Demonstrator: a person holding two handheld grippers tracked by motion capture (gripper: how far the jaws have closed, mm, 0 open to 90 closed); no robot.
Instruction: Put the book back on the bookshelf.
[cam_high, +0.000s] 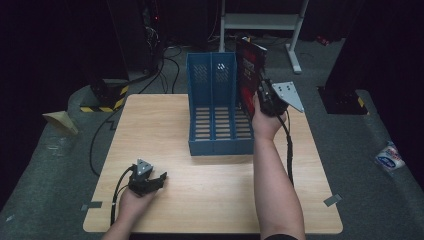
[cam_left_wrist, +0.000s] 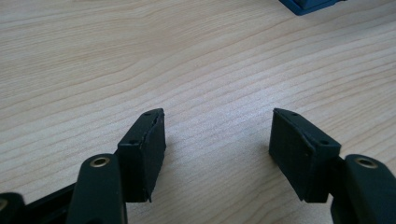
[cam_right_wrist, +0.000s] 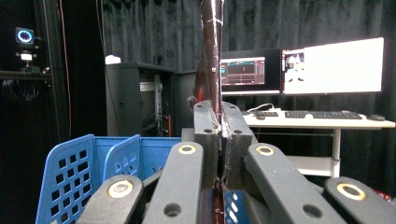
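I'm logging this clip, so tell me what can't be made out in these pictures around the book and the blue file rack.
- Book cover wording: too small and dark in the high view; edge-on in the right gripper view.
- Book's lower edge: hidden by the right gripper and the person's hand, so whether it sits inside the blue file rack cannot be told.
- Monitor text: too small, right gripper view.

Overhead light falls on the pale wooden desk, leaving the surrounding room dim. Soft shadows sit beneath the left tool's jaws. Two glowing white monitor screens glare slightly; near jaws blur.
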